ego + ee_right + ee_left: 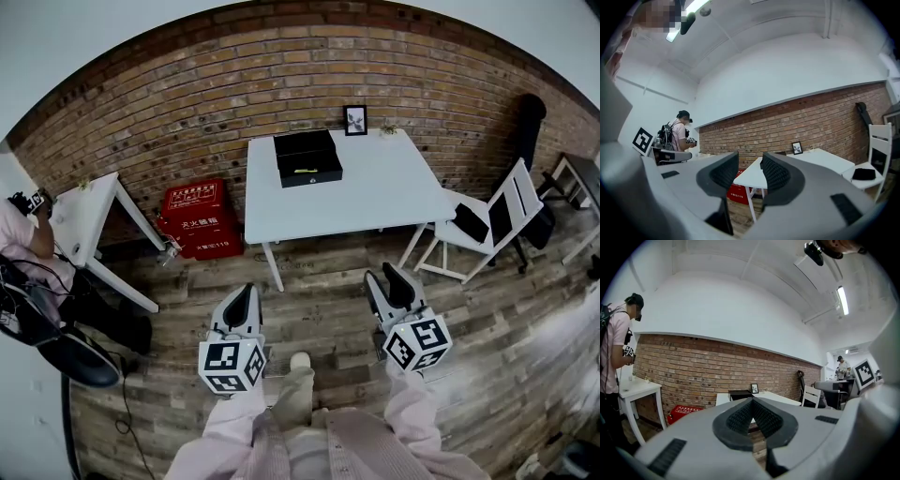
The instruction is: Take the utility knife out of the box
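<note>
Brick wall [187, 112]; one black box [307, 157]; two tools: left tool [244, 296], right tool [389, 279].

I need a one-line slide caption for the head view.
Left gripper shut and right gripper open, both short of the white table bearing the black box.

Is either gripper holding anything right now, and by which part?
Nothing held: left gripper shut on nothing, right gripper open and empty, both short of the black box.

The right tongs [749, 158] stand apart, empty, facing a white table [820, 160]
</note>
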`<state>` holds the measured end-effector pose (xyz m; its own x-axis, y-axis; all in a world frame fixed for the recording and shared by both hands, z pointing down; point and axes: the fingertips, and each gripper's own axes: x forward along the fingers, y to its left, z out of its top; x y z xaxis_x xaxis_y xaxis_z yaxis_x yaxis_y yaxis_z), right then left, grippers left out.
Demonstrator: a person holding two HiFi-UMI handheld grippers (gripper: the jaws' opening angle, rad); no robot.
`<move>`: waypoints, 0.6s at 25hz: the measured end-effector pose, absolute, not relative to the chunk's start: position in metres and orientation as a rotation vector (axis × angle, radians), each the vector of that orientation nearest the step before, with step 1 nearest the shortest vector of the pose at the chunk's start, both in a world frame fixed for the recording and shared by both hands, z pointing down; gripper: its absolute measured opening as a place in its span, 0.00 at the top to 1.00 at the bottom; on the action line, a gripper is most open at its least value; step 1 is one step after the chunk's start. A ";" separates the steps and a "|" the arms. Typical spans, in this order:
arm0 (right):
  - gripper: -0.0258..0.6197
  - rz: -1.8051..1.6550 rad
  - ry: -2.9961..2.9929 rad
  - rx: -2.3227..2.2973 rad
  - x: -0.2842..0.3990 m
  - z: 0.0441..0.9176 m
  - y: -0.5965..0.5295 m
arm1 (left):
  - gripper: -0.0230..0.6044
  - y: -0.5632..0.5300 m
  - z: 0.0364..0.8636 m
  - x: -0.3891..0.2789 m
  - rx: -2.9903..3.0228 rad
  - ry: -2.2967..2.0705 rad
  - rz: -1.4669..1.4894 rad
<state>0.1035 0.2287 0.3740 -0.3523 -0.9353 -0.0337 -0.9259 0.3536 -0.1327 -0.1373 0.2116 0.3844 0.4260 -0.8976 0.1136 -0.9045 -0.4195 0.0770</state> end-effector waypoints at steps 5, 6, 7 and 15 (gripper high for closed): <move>0.74 -0.140 2.500 -1.725 0.098 0.377 0.200 | 0.98 0.181 0.388 -0.139 2.549 -1.599 0.078; 0.74 -0.143 2.495 -1.730 0.098 0.377 0.192 | 0.98 0.174 0.389 -0.139 2.549 -1.593 0.077; 0.74 -0.146 2.491 -1.737 0.098 0.378 0.185 | 0.98 0.166 0.390 -0.139 2.550 -1.585 0.077; 0.74 -0.169 2.459 -1.789 0.100 0.377 0.116 | 0.98 0.092 0.388 -0.139 2.559 -1.538 0.078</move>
